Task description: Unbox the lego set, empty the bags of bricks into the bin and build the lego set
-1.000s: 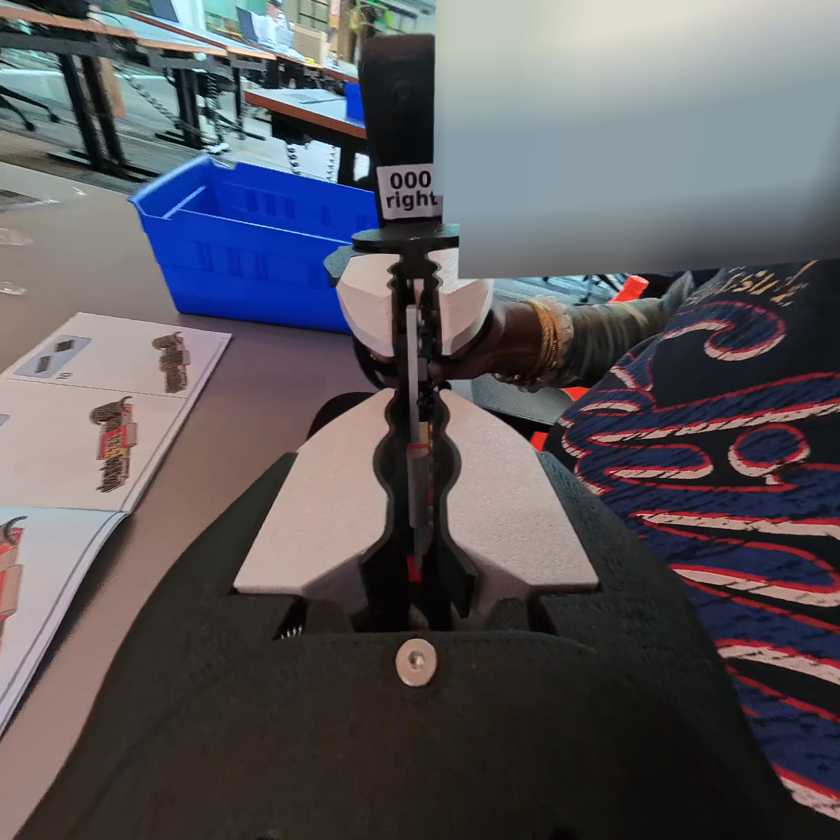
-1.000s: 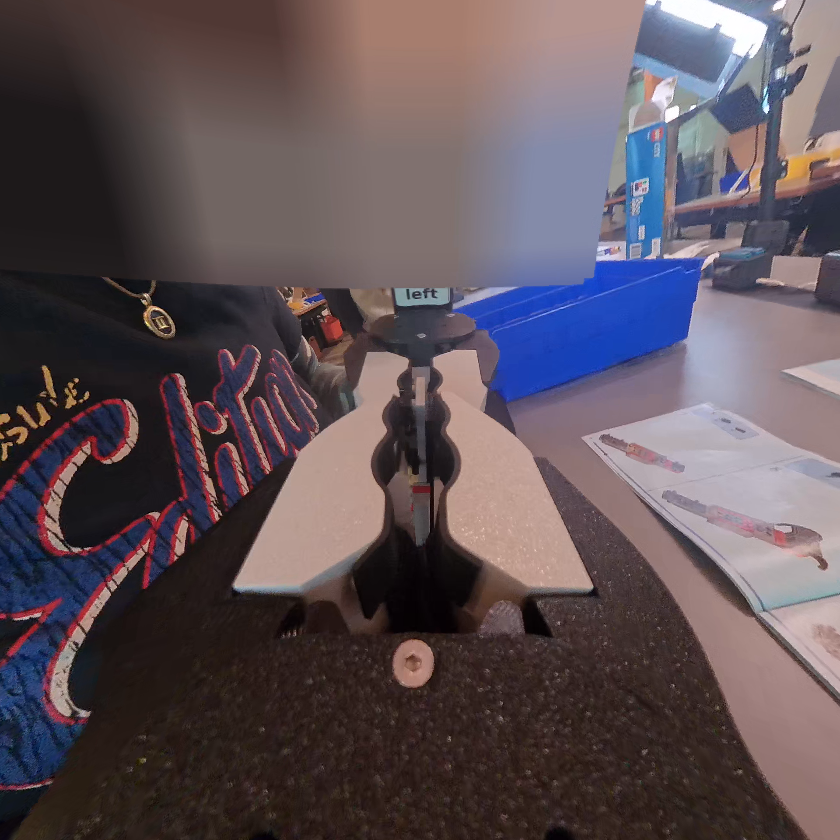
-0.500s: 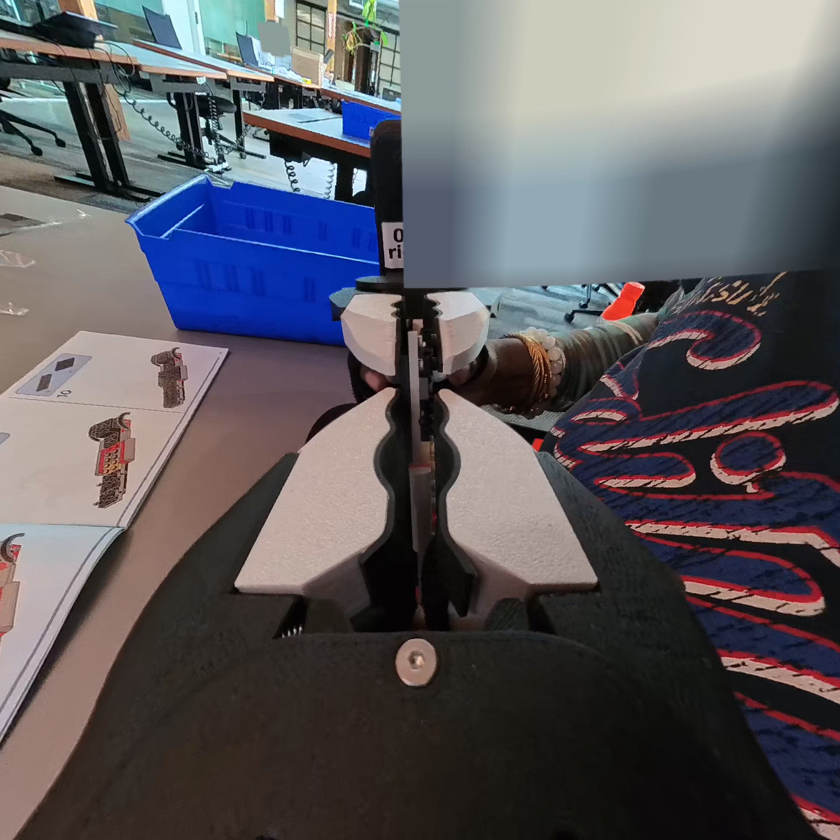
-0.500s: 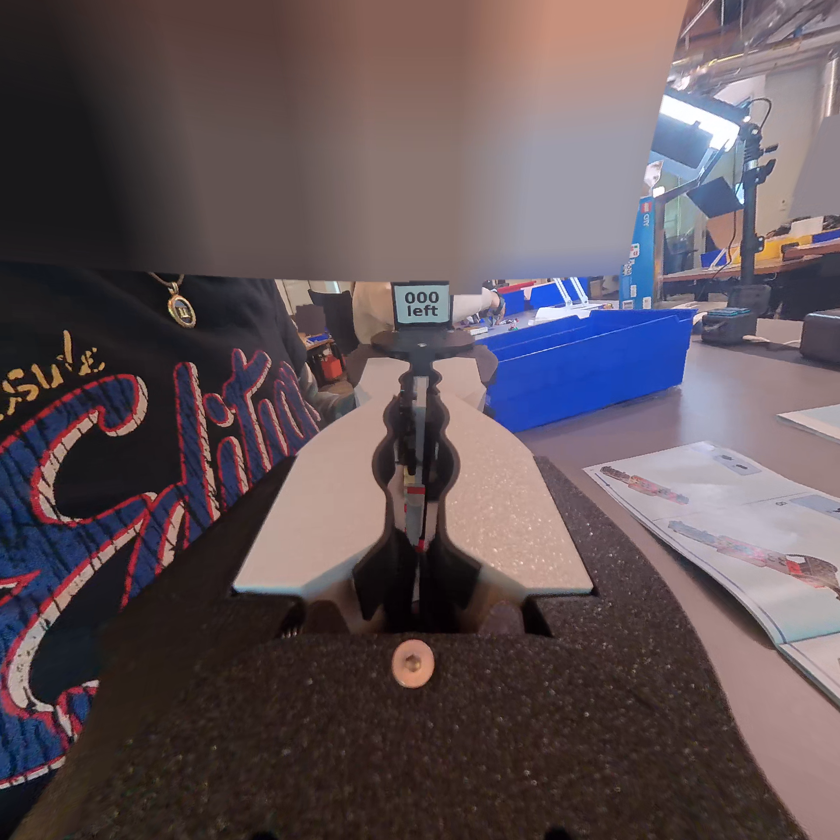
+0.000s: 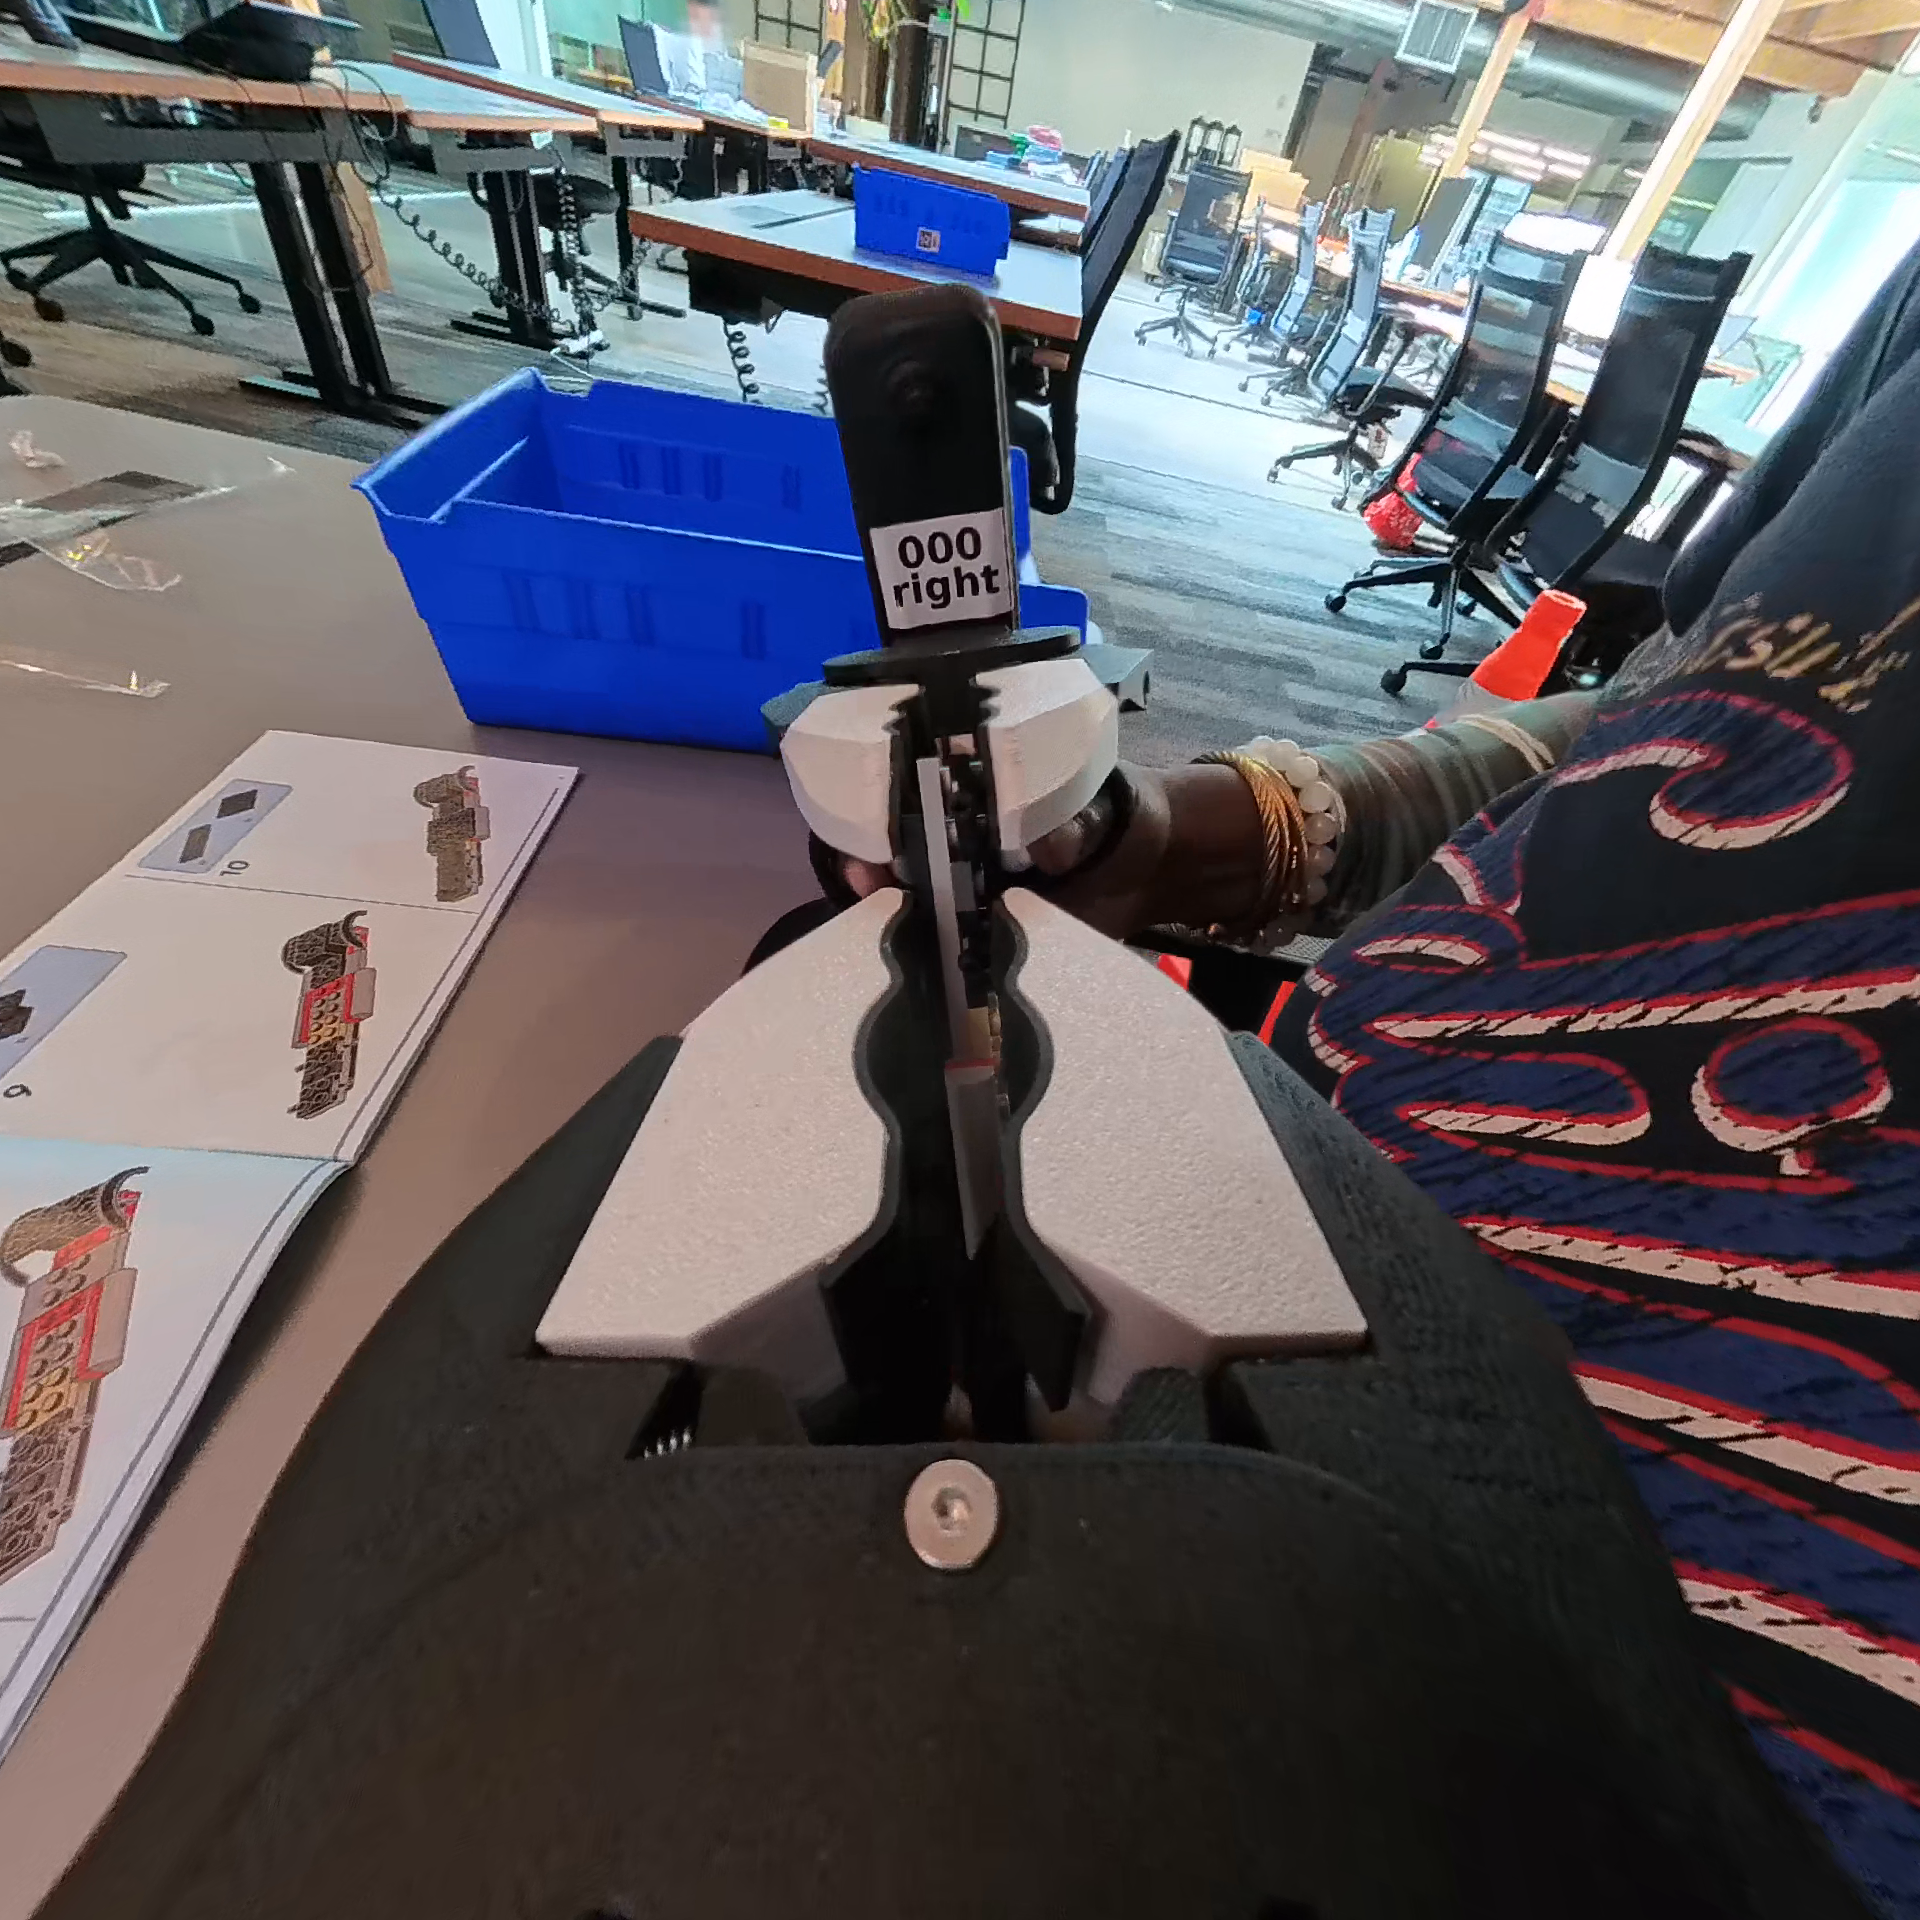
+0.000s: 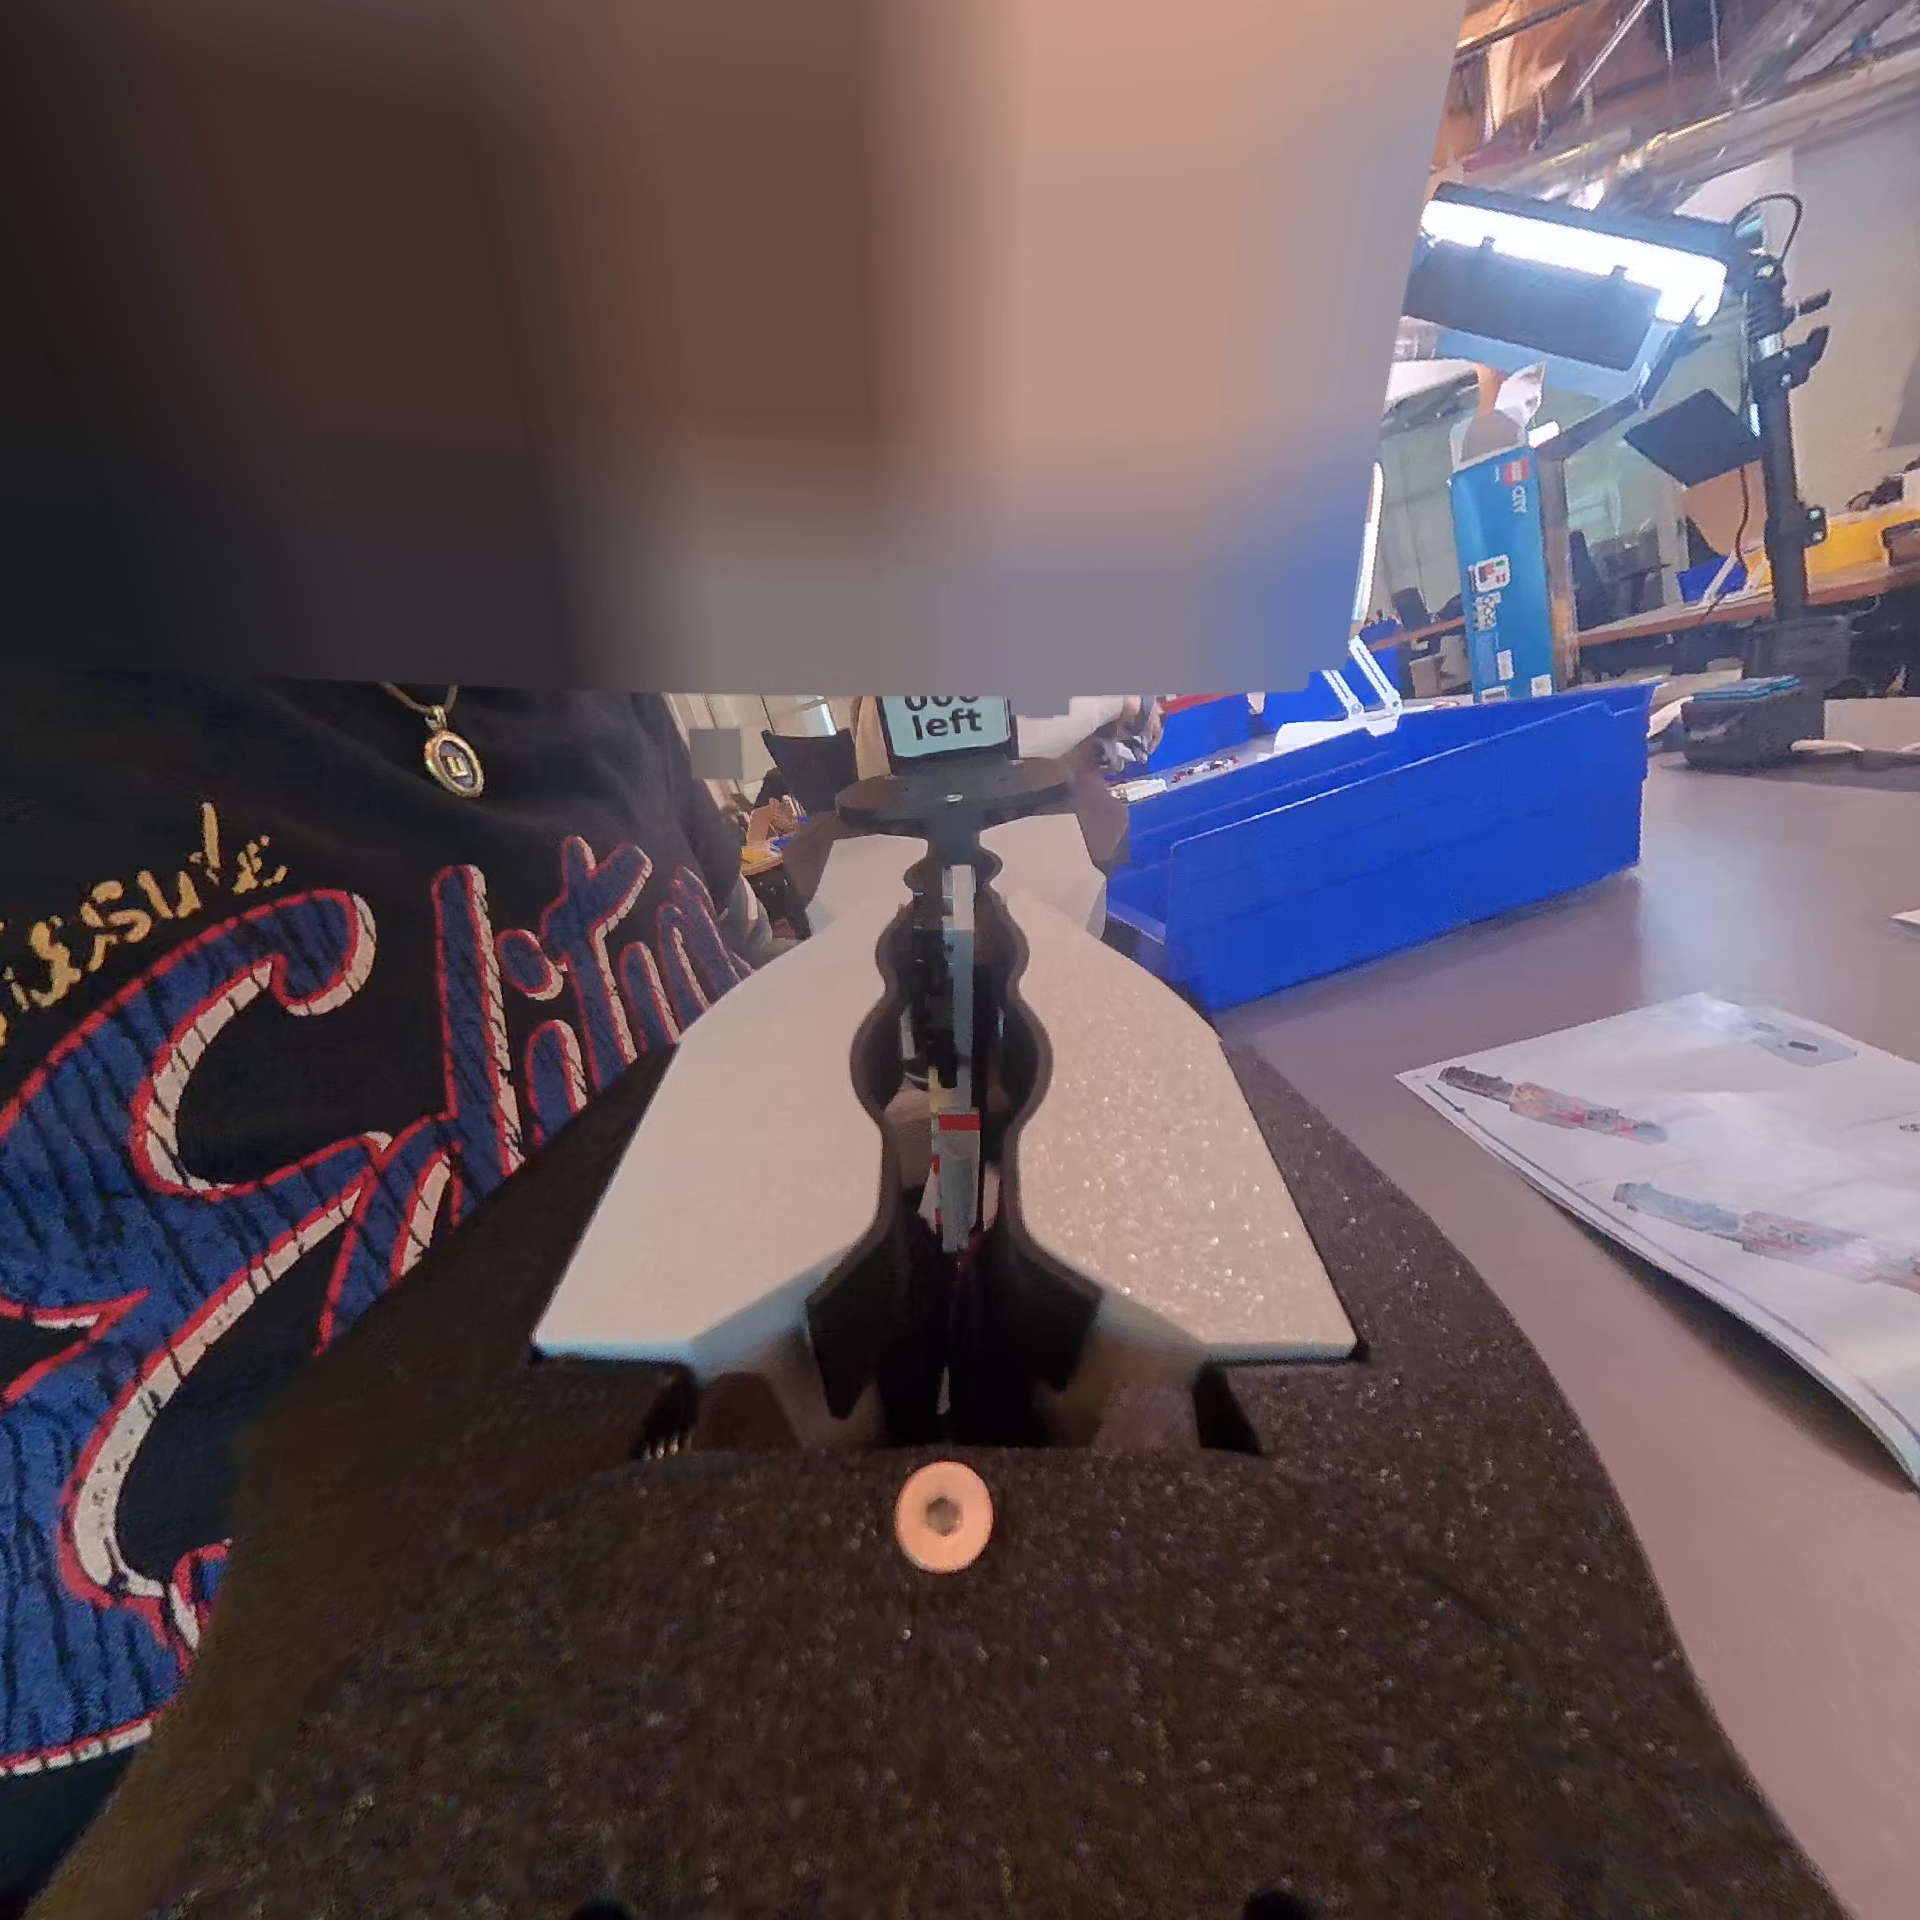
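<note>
A long thin lego build, grey and black with a red band, is held edge-on in the air between my two grippers, which face each other tip to tip. My left gripper is shut on one end of it. My right gripper is shut on the other end, where the lego build shows again. The right gripper shows opposite in the left wrist view, with a hand behind it. The left gripper shows opposite in the right wrist view.
A blue bin stands on the grey table beyond the grippers. An open instruction booklet lies flat beside them. An upright blue lego box stands behind the bin. The person's torso is close. Less than 4 cm separates the two grippers' tips.
Both grippers stay shut on the build. The pair has wobbled slightly and both views have tilted a little; nothing was let go or picked up.
</note>
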